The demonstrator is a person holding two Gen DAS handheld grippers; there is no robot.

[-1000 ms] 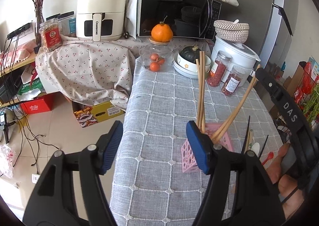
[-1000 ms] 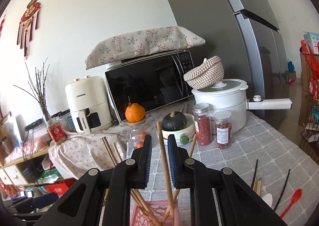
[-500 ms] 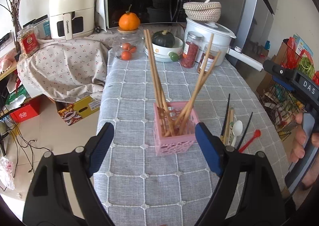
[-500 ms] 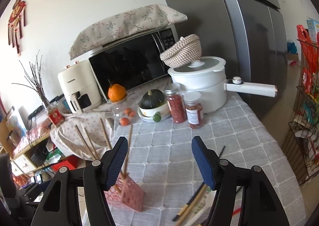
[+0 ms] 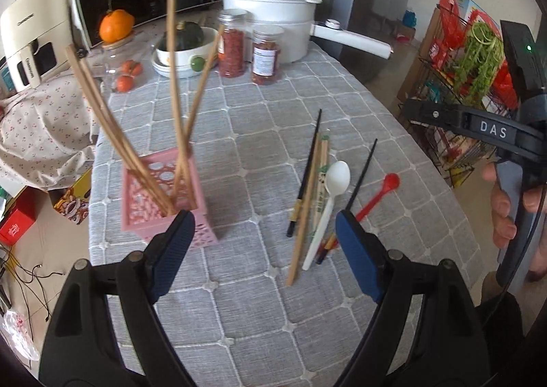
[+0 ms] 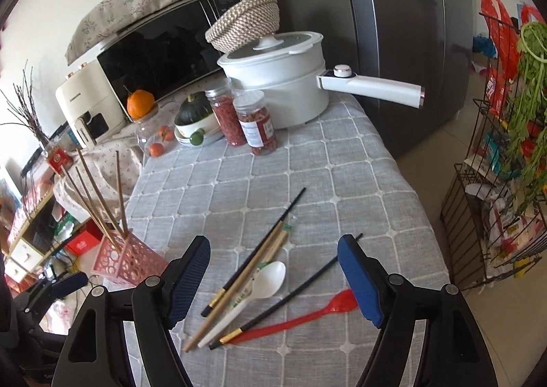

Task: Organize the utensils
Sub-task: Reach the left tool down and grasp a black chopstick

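Utensils [image 6: 259,288] loose on grey tablecloth [image 6: 342,182], right of pink basket [image 5: 164,202] already holding wooden chopsticks [image 5: 177,96]. Between picks. Right gripper [image 6: 273,281] opening, empty, over pile; left gripper [image 5: 261,250] spread, empty. Next: lower, pinch one piece, probably white spoon [image 6: 270,279].

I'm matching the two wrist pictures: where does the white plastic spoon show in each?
Left wrist: white plastic spoon lies right of centre, just before the right finger.
Right wrist: spoon lies low at centre, between the open fingers.
Shared landmark: pink perforated plastic basket holding wooden chopsticks, left of it.
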